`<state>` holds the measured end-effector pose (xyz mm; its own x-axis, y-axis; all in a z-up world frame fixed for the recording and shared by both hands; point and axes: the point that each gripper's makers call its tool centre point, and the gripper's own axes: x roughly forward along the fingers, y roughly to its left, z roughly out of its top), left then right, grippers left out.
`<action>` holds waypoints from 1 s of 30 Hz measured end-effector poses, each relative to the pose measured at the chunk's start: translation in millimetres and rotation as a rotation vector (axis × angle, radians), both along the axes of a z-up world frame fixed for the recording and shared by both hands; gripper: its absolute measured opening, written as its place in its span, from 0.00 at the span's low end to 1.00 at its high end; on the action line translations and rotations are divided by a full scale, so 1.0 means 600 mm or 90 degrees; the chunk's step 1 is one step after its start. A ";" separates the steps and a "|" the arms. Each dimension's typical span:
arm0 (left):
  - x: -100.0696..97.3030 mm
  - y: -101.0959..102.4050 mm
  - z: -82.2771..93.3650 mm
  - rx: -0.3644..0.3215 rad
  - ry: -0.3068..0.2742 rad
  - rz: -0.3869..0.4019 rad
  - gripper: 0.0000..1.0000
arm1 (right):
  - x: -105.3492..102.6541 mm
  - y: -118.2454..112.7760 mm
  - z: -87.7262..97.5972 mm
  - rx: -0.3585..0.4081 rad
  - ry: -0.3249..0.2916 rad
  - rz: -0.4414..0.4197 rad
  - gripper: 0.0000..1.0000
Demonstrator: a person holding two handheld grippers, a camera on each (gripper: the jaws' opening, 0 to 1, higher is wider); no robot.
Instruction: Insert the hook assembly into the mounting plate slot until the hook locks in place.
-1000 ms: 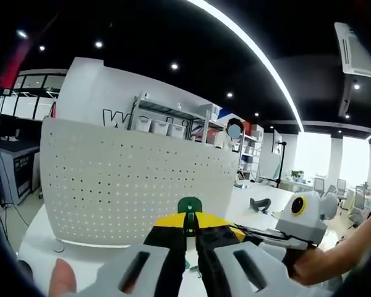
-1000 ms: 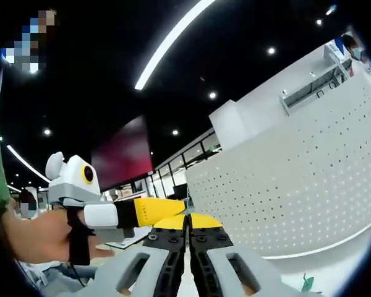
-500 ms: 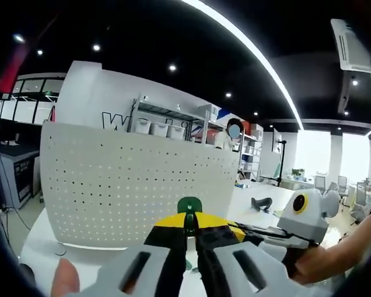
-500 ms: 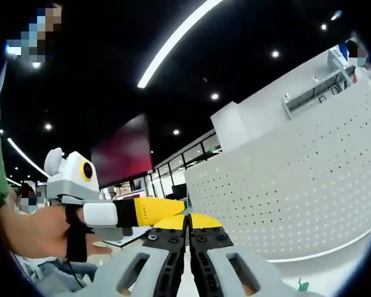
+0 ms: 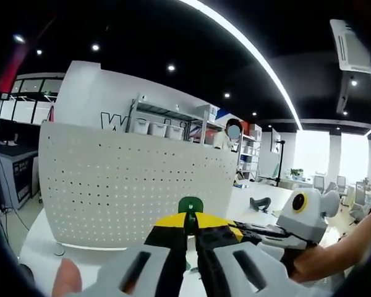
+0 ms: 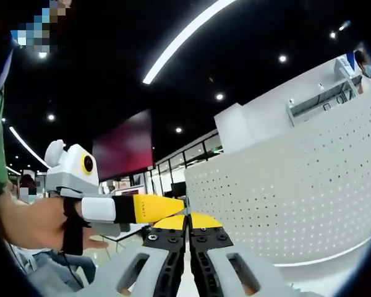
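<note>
Left gripper view looks along the left tool (image 5: 190,224), whose yellow-tipped jaws stand pressed together with a small green hook piece (image 5: 190,205) pinched between the tips; its rounded top pokes up just above them. Whether this is the whole hook assembly I cannot tell. Behind it, upright on the white bench (image 5: 40,238), stands the white perforated mounting plate (image 5: 130,185), a wide curved panel dotted with rows of small holes. The green piece is in front of the panel's lower middle; whether it touches the panel cannot be told. A fingertip (image 5: 67,277) of the holding hand shows at the lower left. From the right comes the right tool (image 5: 247,232), held by a person's hand (image 5: 315,263), its black and yellow jaws reaching in just beside the left tool's tips. Behind the panel are metal shelves (image 5: 167,124) with white bins, and a long ceiling light strip (image 5: 247,43) runs overhead.

Right gripper view looks along the right tool (image 6: 187,221), jaws closed tip to tip with nothing visible between them. The left tool (image 6: 157,208) enters from the left, gripped by a hand (image 6: 40,223), its yellow jaw lying just above and beside the right tool's tips. The perforated plate (image 6: 284,198) fills the right side, tilted in this view, with the bench edge (image 6: 334,272) below it. A dark red wall screen (image 6: 122,148) hangs beyond.
</note>
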<state>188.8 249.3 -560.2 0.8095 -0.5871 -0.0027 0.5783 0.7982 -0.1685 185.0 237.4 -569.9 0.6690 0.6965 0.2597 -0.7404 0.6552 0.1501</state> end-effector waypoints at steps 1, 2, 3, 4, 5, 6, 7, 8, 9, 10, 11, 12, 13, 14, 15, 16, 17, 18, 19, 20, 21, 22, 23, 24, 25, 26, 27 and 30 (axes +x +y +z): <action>0.000 0.000 0.000 0.000 0.000 0.000 0.04 | 0.000 0.000 0.000 -0.003 -0.002 0.000 0.00; 0.000 0.000 0.000 0.000 0.000 -0.001 0.04 | 0.000 0.000 0.000 -0.005 -0.004 -0.001 0.00; 0.000 0.000 0.000 0.001 0.000 -0.002 0.04 | 0.000 -0.001 0.000 -0.011 -0.007 -0.001 0.00; -0.001 -0.001 -0.001 0.001 0.000 -0.002 0.04 | 0.000 -0.001 0.000 -0.014 -0.009 -0.001 0.00; -0.001 -0.001 0.000 0.000 -0.001 -0.001 0.04 | 0.000 -0.001 0.001 -0.010 -0.007 0.001 0.00; 0.000 -0.001 0.000 -0.001 -0.002 -0.001 0.04 | 0.000 -0.001 0.000 -0.004 -0.001 0.003 0.00; 0.000 -0.001 0.000 0.000 -0.001 -0.001 0.04 | 0.001 -0.001 0.000 -0.007 -0.002 0.001 0.00; 0.000 -0.001 -0.001 0.001 -0.001 -0.001 0.03 | 0.001 -0.002 0.000 -0.014 -0.007 -0.001 0.00; 0.000 -0.002 0.000 0.001 -0.002 -0.002 0.03 | 0.001 -0.002 0.001 -0.012 -0.006 -0.001 0.00; 0.000 -0.003 0.001 0.003 -0.003 -0.002 0.03 | 0.001 -0.003 0.001 -0.008 -0.002 0.000 0.00; 0.000 -0.003 0.001 0.006 -0.006 -0.003 0.03 | 0.002 -0.003 0.001 -0.008 -0.002 0.000 0.00; 0.000 -0.004 0.002 0.007 -0.009 -0.003 0.03 | 0.002 -0.003 0.001 -0.007 0.000 0.000 0.00; 0.000 -0.005 0.002 0.007 -0.011 -0.003 0.03 | 0.002 -0.004 0.002 -0.006 0.001 0.000 0.00; 0.000 -0.005 0.003 0.006 -0.013 -0.003 0.03 | 0.003 -0.004 0.002 -0.004 0.005 0.001 0.00; -0.001 -0.006 0.003 0.004 -0.014 -0.004 0.03 | 0.003 -0.004 0.001 -0.003 0.009 0.002 0.00; -0.001 -0.006 0.004 0.005 -0.014 -0.004 0.03 | 0.003 -0.005 0.001 -0.003 0.008 0.001 0.00; 0.000 -0.006 0.004 0.006 -0.016 -0.003 0.03 | 0.003 -0.005 0.000 -0.005 0.009 0.000 0.01; 0.000 -0.006 0.005 0.005 -0.017 -0.004 0.03 | 0.003 -0.004 0.000 -0.005 0.010 0.001 0.01; 0.000 -0.006 0.006 0.006 -0.018 -0.004 0.03 | 0.002 -0.004 -0.001 -0.006 0.012 0.002 0.02; 0.000 -0.007 0.007 0.007 -0.020 -0.005 0.03 | 0.002 -0.004 -0.002 -0.008 0.013 0.001 0.02; 0.000 -0.008 0.007 0.008 -0.020 -0.005 0.03 | 0.001 -0.003 -0.002 -0.010 0.010 0.000 0.02; 0.000 -0.008 0.008 0.010 -0.022 -0.005 0.03 | 0.001 -0.003 -0.002 -0.011 0.010 0.000 0.02; 0.000 -0.008 0.008 0.011 -0.022 -0.005 0.03 | 0.001 -0.003 -0.002 -0.012 0.011 0.000 0.03; 0.000 -0.008 0.009 0.011 -0.023 -0.005 0.03 | 0.001 -0.003 -0.004 -0.017 0.012 -0.002 0.03; 0.000 -0.008 0.009 0.011 -0.023 -0.005 0.03 | 0.000 -0.001 -0.006 -0.026 0.008 -0.004 0.05; 0.000 -0.008 0.009 0.011 -0.023 -0.005 0.03 | -0.001 -0.001 -0.006 -0.028 0.007 -0.004 0.06; 0.000 -0.008 0.009 0.012 -0.023 -0.005 0.03 | -0.002 -0.001 -0.006 -0.031 0.006 -0.004 0.07; 0.001 -0.008 0.009 0.013 -0.024 -0.003 0.03 | -0.003 -0.002 -0.008 -0.043 0.003 -0.011 0.10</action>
